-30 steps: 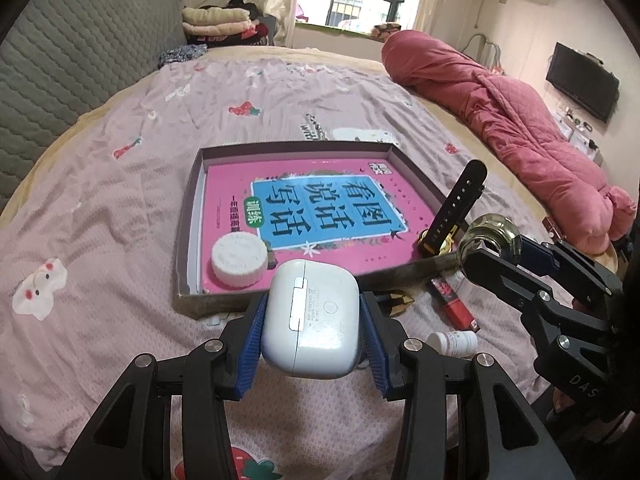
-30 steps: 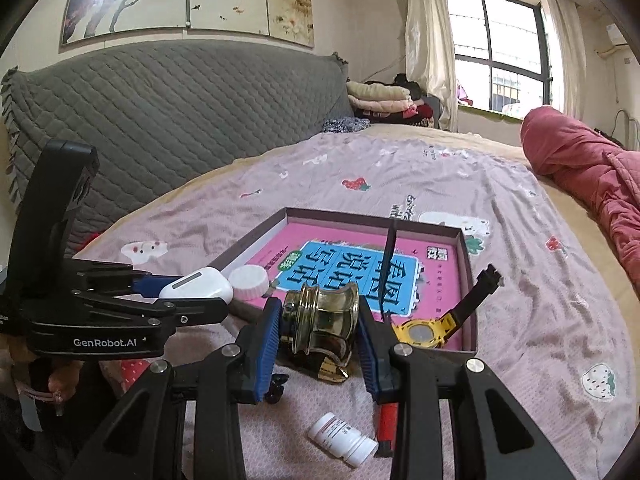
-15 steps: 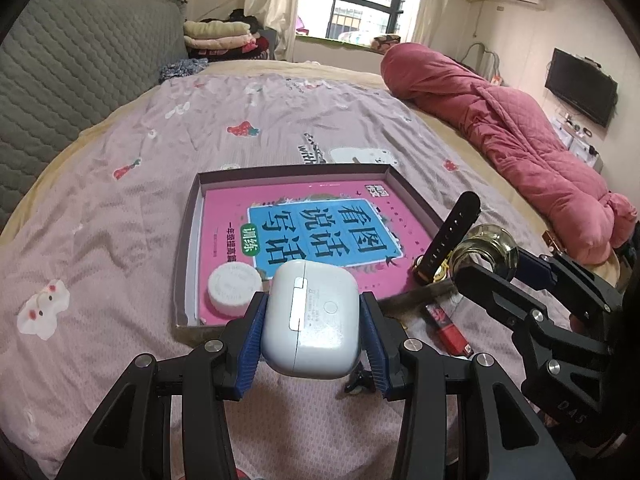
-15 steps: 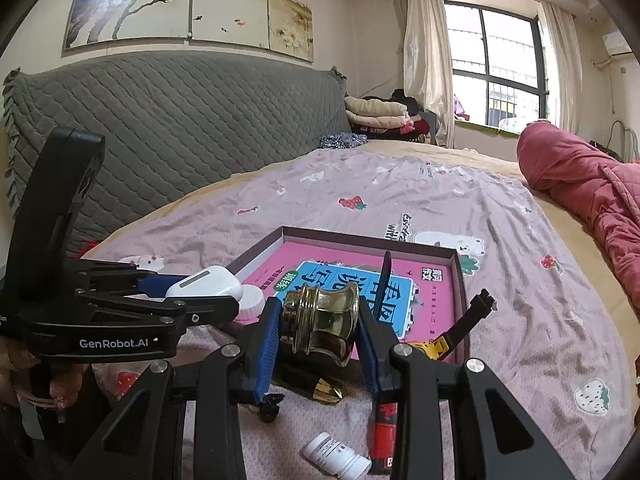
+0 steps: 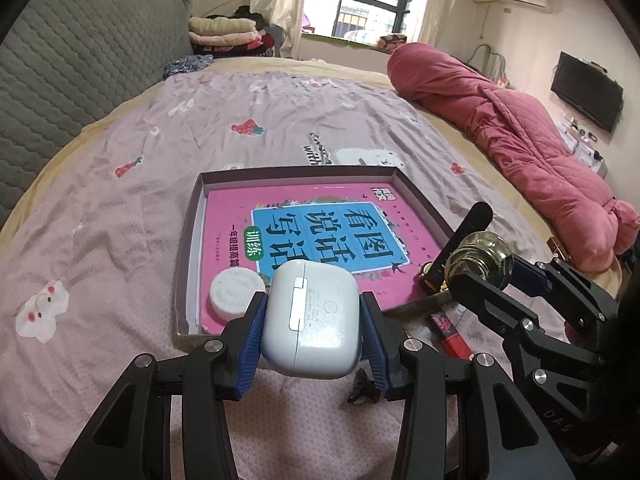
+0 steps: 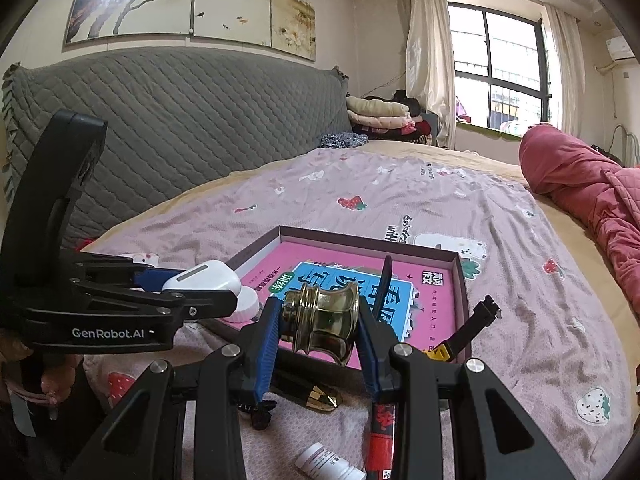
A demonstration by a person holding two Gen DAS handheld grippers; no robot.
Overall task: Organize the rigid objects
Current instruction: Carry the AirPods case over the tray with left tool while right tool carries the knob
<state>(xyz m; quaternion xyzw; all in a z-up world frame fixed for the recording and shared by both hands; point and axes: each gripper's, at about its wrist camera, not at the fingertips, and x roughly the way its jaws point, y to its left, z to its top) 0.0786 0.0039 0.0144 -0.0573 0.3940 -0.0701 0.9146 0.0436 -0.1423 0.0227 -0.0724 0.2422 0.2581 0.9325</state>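
Observation:
My left gripper (image 5: 312, 332) is shut on a white earbud case (image 5: 310, 318), held above the near edge of a shallow brown tray (image 5: 188, 248). The tray holds a pink book (image 5: 320, 232) and a white round lid (image 5: 234, 292). My right gripper (image 6: 320, 338) is shut on a brass knob (image 6: 322, 320), held over the tray's near right corner; the knob (image 5: 480, 254) also shows at the right of the left wrist view. A yellow watch with a black strap (image 6: 466, 330) leans on the tray's right wall.
On the purple bedsheet (image 5: 120, 208) near the tray lie a red pen (image 5: 452, 332), a small white bottle (image 6: 328, 464), a black-and-gold piece (image 6: 320, 398) and a small black clip (image 5: 362, 386). A rolled red quilt (image 5: 520, 148) lies right; a grey headboard (image 6: 180, 120) stands left.
Both views have tilted upward a little, so the tray and the loose items sit lower in the frames. Both grips are unchanged.

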